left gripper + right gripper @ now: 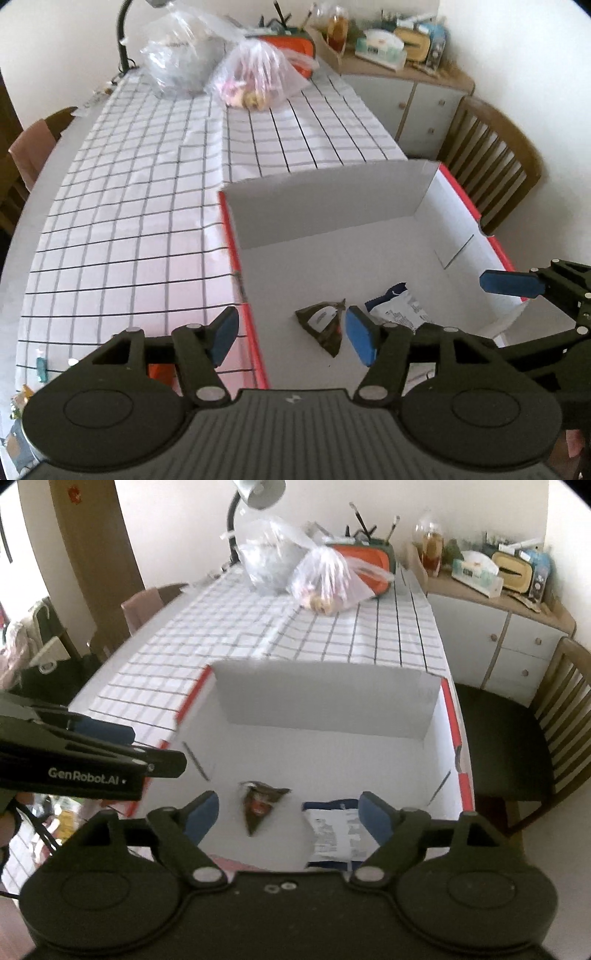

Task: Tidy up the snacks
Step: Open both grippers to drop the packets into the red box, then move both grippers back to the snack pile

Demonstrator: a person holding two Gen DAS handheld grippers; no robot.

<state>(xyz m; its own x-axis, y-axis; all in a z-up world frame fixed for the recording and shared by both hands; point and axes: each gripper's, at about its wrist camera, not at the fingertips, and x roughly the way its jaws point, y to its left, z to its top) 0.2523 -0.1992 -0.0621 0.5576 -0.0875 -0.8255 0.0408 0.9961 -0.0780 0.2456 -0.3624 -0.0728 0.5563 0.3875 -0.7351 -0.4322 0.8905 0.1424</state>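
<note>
Two snacks already lie on the floor of the red-edged white box [424, 206]: a dark triangular packet [260, 805] near the middle and a blue-and-white pouch [332, 834] just beside it toward your right. Judging by that, you are partway through. More snacks appear to be left: at the table's near left corner, in the left wrist view, a few small wrapped items [22, 397] lie outside the box, too blurred to name, and something orange [160, 373] shows behind the jaw link. At the far end of the checked tablecloth [147, 184] sit two tied plastic bags, a clear one [271, 559] and a pinkish one [328, 579] that seems to hold wrapped sweets (whether those belong to the job, you cannot tell from here).

Your left gripper [291, 338] hangs over the box's left wall with its jaws wide apart and nothing between them. Your right gripper [288, 818] hangs over the near part of the box, jaws likewise spread and holding nothing.

The only legible writing is "GenRobot.AI" on the left gripper's side, seen from the right wrist. The pouch carries printed text and the packet a red-and-white label, both too small to read.
</note>
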